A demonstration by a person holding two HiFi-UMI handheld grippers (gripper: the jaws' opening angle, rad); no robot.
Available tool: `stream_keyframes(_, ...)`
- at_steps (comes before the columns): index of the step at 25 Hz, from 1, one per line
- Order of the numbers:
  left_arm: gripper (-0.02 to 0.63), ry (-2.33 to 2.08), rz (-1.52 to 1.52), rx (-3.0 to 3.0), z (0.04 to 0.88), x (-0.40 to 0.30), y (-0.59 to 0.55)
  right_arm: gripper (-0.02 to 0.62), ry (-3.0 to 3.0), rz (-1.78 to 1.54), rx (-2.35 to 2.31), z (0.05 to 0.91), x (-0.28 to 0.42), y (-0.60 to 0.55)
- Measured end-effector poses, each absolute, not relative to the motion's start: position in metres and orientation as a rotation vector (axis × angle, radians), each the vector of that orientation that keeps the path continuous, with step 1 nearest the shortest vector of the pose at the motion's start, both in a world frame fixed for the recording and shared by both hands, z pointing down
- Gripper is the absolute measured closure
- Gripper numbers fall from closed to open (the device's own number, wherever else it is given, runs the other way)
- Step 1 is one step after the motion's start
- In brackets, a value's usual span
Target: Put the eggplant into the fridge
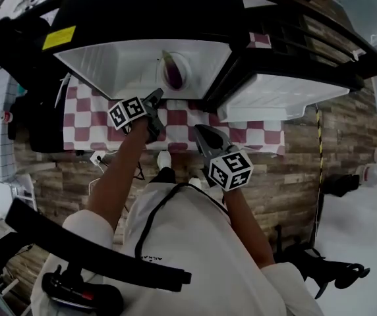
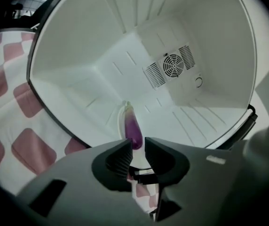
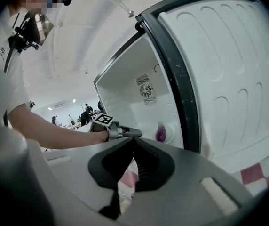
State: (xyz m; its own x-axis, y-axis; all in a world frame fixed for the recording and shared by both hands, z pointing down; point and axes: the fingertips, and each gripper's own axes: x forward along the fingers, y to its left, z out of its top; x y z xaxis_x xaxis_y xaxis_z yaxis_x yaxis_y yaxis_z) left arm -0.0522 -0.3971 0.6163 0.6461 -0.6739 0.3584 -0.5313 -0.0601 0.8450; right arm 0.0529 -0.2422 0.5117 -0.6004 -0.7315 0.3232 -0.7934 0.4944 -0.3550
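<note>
The purple eggplant lies on a white plate on the floor of the open fridge. In the left gripper view the eggplant shows lengthwise just beyond the jaws. My left gripper hangs in front of the fridge opening, apart from the eggplant, its jaws a narrow gap apart with nothing between them. My right gripper is lower and to the right, in front of the open door, shut with its tips meeting. The right gripper view also shows the eggplant inside.
The fridge door stands open to the right, its white inner liner facing me. A red-and-white checkered cloth lies under the fridge. A fan vent sits in the fridge's back wall. The floor is wood-patterned.
</note>
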Motion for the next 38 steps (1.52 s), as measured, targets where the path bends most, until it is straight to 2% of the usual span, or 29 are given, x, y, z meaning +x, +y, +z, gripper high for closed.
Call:
stream_keyframes(9,0.600,-1.042,-0.162,1.792,0.585,-0.039,-0.315,0.588,-2.671,0.703,1.276,0.499,0.086,-0.197)
stream_keyframes(23,0.600,-1.069,-0.165,1.970,0.523,-0.009,-0.185,0.588,-2.767,0.684,1.178,0.486,0.119,-0.130)
stream_keyframes(38,0.600,-1.041,-0.199,2.139,0.464,-0.024,-0.139,0.589,-2.830,0.577,1.190,0.438,0.109,-0.113)
